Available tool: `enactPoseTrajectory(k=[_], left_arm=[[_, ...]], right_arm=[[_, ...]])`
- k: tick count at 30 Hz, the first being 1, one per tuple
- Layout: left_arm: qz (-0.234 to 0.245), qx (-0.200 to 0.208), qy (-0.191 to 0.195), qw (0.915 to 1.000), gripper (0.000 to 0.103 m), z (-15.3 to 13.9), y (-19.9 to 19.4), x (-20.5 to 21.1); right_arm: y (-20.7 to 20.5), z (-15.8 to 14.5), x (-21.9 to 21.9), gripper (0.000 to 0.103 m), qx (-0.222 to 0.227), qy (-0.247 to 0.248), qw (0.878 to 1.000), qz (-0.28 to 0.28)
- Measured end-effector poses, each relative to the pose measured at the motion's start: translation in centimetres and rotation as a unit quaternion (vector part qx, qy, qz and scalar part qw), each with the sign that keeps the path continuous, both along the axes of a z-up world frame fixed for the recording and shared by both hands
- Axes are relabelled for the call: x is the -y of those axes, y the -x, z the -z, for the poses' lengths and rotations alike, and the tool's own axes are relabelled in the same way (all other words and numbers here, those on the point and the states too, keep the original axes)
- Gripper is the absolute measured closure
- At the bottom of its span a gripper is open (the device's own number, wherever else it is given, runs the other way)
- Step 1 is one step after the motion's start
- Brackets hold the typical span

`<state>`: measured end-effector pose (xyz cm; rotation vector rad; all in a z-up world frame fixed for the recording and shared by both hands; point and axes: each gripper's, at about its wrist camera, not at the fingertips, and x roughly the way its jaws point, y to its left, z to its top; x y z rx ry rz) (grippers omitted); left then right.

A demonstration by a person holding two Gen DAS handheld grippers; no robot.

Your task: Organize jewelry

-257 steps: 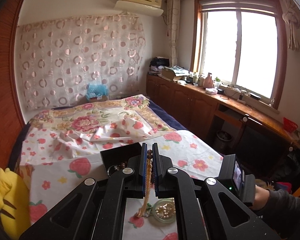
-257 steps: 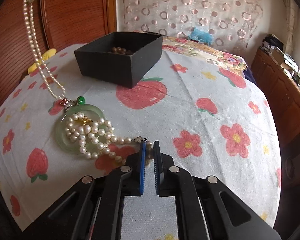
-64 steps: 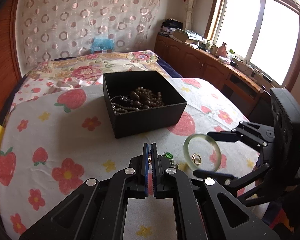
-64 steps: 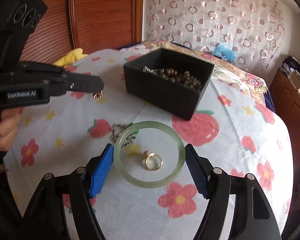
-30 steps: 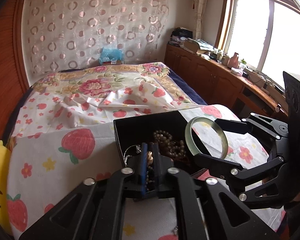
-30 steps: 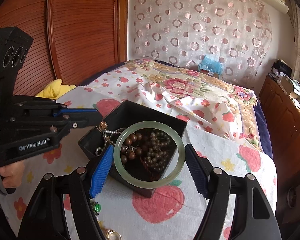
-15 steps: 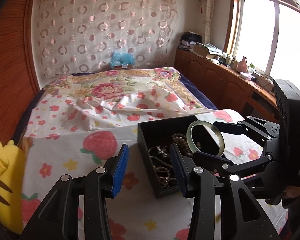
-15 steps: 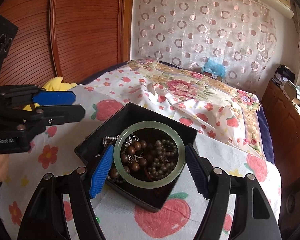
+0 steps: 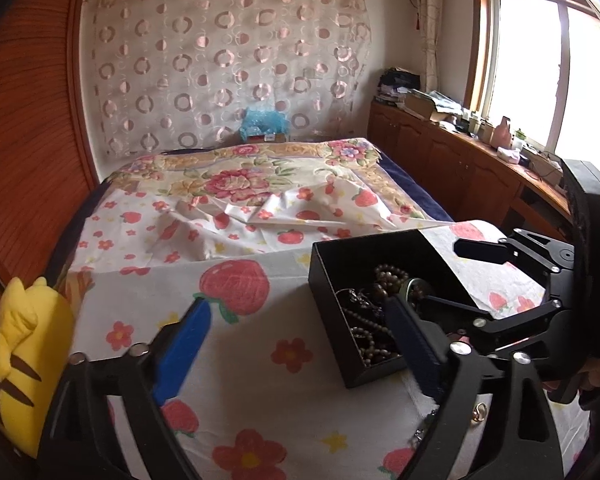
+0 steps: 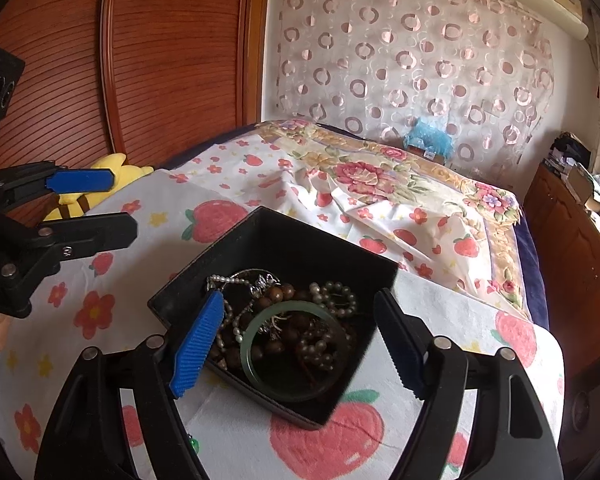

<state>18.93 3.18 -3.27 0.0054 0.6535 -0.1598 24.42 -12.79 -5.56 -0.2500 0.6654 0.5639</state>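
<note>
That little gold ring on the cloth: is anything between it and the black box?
Nothing visible lies between them. The gold ring sits on the cloth just outside the black box, whose top is open. Only the right gripper, open over the green bangle inside, crowds the opening.

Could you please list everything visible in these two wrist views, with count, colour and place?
jewelry box: one, black, open, on the strawberry-print cloth
jade bangle: one, pale green, lying in the box on the beads
bead strands: several, brown and pearl-grey, tangled in the box
gold ring: one, on the cloth near the box
strawberry-print cloth: one, white and red, over the bed
floral bedspread: one, cream and pink, farther up the bed
plush toy: one, yellow, at the bed's edge by the wooden wall
blue bag: one, by the patterned curtain
left claw: open, empty
right claw: open, above the box
</note>
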Motion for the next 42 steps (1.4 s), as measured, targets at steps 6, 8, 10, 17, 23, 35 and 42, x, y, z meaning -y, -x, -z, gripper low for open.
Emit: enactPoseTrajectory(k=[6, 8, 10, 17, 23, 35, 42], left_arm=[[0.004, 0.003, -0.005, 1.0000, 0.008, 0.2, 0.5, 0.3], [0.008, 0.001, -0.008, 0.9999, 0.008, 0.3, 0.7, 0.5], [0.014, 0.000, -0.008, 0.9999, 0.008, 0.4, 0.9, 0.8], [0.043, -0.011, -0.008, 0.9990, 0.008, 1.1, 2.5, 2.2], [0.079, -0.033, -0.019, 0.9961, 0.008, 2.7, 4.2, 4.3], [0.119, -0.078, -0.038, 0.9891, 0.023, 5.9, 5.6, 6.4], [0.148, -0.105, -0.044, 0.9824, 0.058, 7.0, 5.4, 7.6]], right_arm=[[2.4, -0.5, 2.7, 0.023, 0.022, -0.026, 0.999, 0.021], [3.3, -0.5, 3.6, 0.023, 0.022, -0.032, 0.999, 0.024], [4.3, -0.4, 4.6, 0.023, 0.016, -0.041, 0.999, 0.028], [7.8, 1.2, 6.4, 0.023, -0.012, -0.044, 0.999, 0.014], [9.1, 3.6, 5.9, 0.034, -0.049, -0.020, 0.999, -0.001], [10.5, 6.7, 2.7, 0.063, -0.090, 0.032, 0.994, -0.054], [10.6, 6.4, 3.0, 0.081, -0.083, 0.039, 0.994, -0.059]])
